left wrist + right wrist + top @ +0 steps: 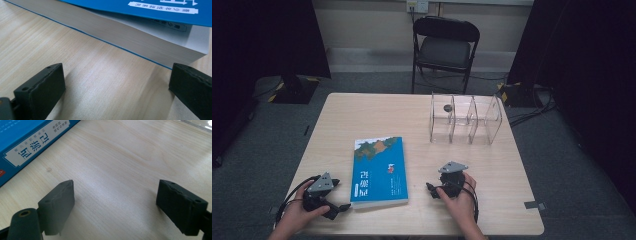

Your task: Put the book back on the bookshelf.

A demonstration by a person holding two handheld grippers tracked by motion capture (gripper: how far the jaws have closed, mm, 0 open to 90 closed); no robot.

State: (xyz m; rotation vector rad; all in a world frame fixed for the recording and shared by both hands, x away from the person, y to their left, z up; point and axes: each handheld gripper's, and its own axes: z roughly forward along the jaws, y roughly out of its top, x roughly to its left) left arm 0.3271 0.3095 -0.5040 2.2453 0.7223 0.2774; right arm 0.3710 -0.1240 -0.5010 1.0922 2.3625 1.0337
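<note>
The blue book (380,171) lies flat on the worktop (362,115), its long axis running away from the person, between the two grippers. The left gripper (341,206) sits just beside the book's near left corner, jaws standing apart with nothing between them; in the left gripper view the page edge (120,32) lies close ahead of the open jaws. The right gripper (431,190) rests a little farther off on the book's other side, jaws likewise apart and empty, the book's spine (32,147) ahead and to one side. The left gripper looks the nearer. A clear divided rack (464,120) stands well apart at the far right
</note>
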